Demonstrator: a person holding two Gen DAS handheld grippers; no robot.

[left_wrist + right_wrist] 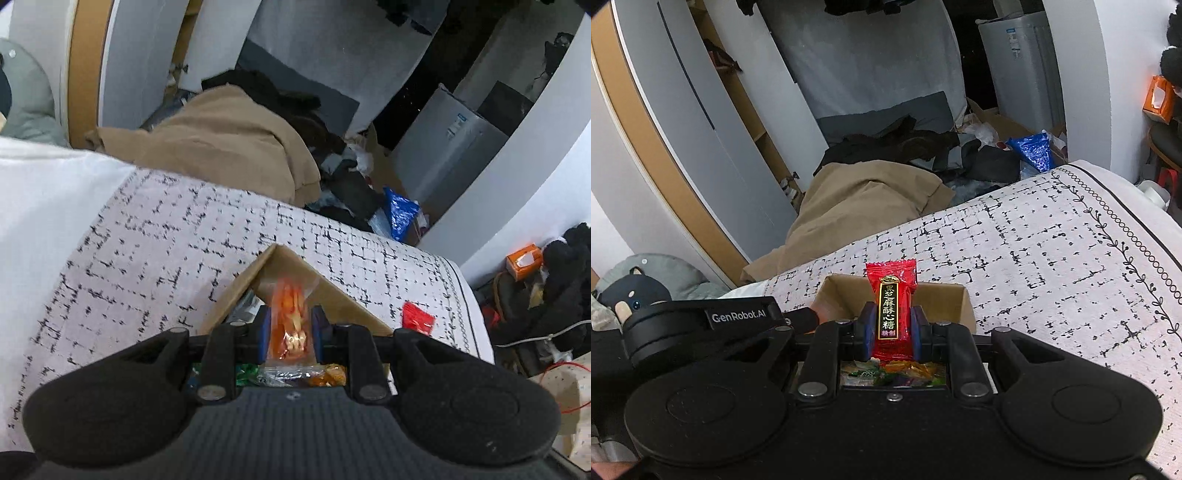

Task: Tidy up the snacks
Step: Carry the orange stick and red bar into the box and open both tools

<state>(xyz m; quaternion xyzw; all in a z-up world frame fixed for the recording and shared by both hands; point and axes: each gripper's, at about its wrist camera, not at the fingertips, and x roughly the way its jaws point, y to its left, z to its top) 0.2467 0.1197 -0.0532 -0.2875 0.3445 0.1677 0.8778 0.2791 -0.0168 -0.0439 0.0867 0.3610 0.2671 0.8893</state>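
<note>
Left hand-held gripper point(290, 332) is clamped on an orange candy packet point(291, 317), right hand-held gripper point(893, 332) pinches a red candy wrapper point(892, 306) upright. Both hover over the cardboard box point(945, 299) of snacks on the bed point(1052, 266), another red packet point(417, 317) at 3 o'clock.

Both wrist views look close down over the cardboard box point(295, 273) point(945, 299) on the patterned bedspread point(166, 229) point(1052, 251).

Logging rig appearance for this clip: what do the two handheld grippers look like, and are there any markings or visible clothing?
Both grippers are matte black, with two rounded lobes at the base and silver screw heads on the linkage arms. The left gripper and right gripper have blue finger pads. In the right wrist view, the other unit's black body carries a white "GenRobot.AI" label. No sleeve or clothing is clearly visible.
</note>
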